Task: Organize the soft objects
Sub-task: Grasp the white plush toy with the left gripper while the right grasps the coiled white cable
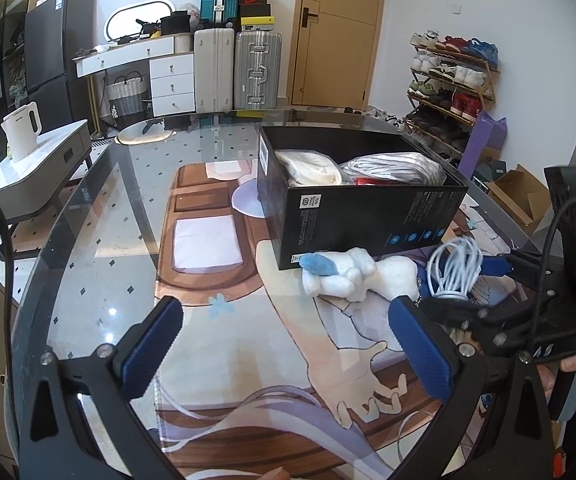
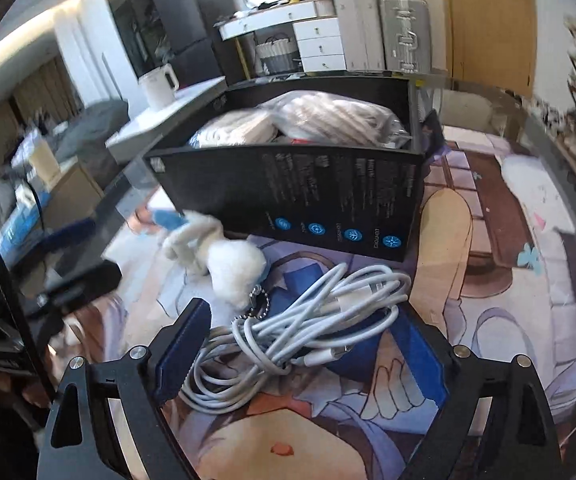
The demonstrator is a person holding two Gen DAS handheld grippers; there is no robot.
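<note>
Right claw [image 2: 302, 344] stands wide astride the coiled cable [image 2: 308, 320] near the worktop's [image 1: 99, 240] middle, likely to grasp it for the box [image 2: 308, 200]; left claw [image 1: 288, 352] is wide, empty.

A black cardboard box [image 1: 362, 216] stands on a printed mat [image 1: 215, 276] that covers part of a round glass table [image 1: 87, 216]. In the box lie bagged white bundles [image 1: 392, 168], side by side. Before the box, touching its near wall, lies a white plush toy [image 1: 352, 276]. Just right of the toy lies a coiled white cable [image 2: 308, 320], with a ball chain [image 2: 257, 304] between them. The cable sits between the spread fingers of the right gripper [image 2: 304, 344]. The left gripper [image 1: 288, 352] stands apart, left of the toy
</note>
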